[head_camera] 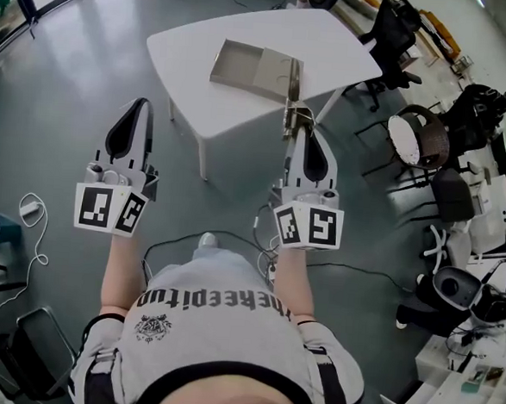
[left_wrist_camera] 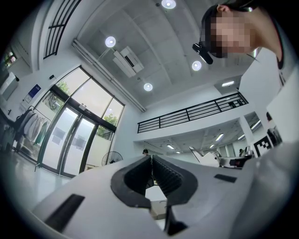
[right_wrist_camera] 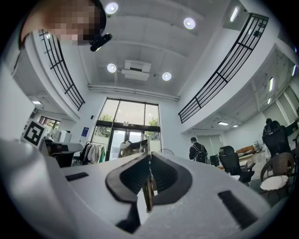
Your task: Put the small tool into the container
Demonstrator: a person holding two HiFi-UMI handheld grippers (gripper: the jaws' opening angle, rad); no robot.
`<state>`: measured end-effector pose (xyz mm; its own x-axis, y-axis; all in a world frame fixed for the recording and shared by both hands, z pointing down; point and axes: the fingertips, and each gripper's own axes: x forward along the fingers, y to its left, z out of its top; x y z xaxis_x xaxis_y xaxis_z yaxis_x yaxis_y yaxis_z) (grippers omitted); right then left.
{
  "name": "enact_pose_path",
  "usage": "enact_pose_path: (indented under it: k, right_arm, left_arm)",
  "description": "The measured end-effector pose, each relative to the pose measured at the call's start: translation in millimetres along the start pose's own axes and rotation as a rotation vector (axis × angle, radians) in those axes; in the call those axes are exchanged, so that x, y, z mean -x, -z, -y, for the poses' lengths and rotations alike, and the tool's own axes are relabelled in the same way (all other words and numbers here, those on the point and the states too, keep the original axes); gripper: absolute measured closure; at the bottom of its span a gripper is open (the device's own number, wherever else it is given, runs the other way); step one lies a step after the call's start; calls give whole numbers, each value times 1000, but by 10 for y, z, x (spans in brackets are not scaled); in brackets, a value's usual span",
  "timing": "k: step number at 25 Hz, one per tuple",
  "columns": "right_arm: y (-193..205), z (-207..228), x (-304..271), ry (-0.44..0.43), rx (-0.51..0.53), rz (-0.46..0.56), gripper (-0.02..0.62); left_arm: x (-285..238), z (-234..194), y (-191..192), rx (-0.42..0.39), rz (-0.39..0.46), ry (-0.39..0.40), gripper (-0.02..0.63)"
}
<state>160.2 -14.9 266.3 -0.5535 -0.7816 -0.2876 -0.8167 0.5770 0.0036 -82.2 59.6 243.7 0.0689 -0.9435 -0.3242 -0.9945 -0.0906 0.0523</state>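
Note:
A shallow metal container point(head_camera: 245, 67) lies on the white table point(head_camera: 185, 54) ahead of me. My right gripper point(head_camera: 299, 133) is shut on the small metal tool point(head_camera: 290, 111), which sticks out forward past the jaw tips toward the table's near edge. In the right gripper view the thin tool point(right_wrist_camera: 148, 189) is clamped edge-on between the closed jaws of the gripper point(right_wrist_camera: 149, 158), which points upward into the room. My left gripper point(head_camera: 139, 104) hangs over the floor left of the table. Its jaws point(left_wrist_camera: 150, 161) are closed with nothing between them.
Black office chairs point(head_camera: 398, 43) and a wicker chair point(head_camera: 422, 135) stand to the right of the table. Cables point(head_camera: 35, 225) trail over the grey floor. Cluttered desks point(head_camera: 467, 359) line the right side. A person point(right_wrist_camera: 198, 150) stands far off in the hall.

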Motion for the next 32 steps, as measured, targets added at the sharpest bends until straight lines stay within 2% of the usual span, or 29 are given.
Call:
enact_pose_path:
  k: [5,13,19,24,32]
  right_arm:
    - [100,263,-153,-6,-17,11,588]
    - [252,437,-280,0,-50,3,588]
    - [337,564,-444,13,-46,-6,588]
    - [388,629,-676,18,-41,-8,588]
    - [574,643,-1210,27,-41,-27,588]
  left_arm:
    - [-250,136,91,-16,7,6,592]
    - [-471,166,181,-35,-10,7,592]
    - [-715,151,315,-21,-19,27,592]
    - [-929,36,374,-18,-18,27,592]
    - [-1303,-394,557,0,-38,10,592]
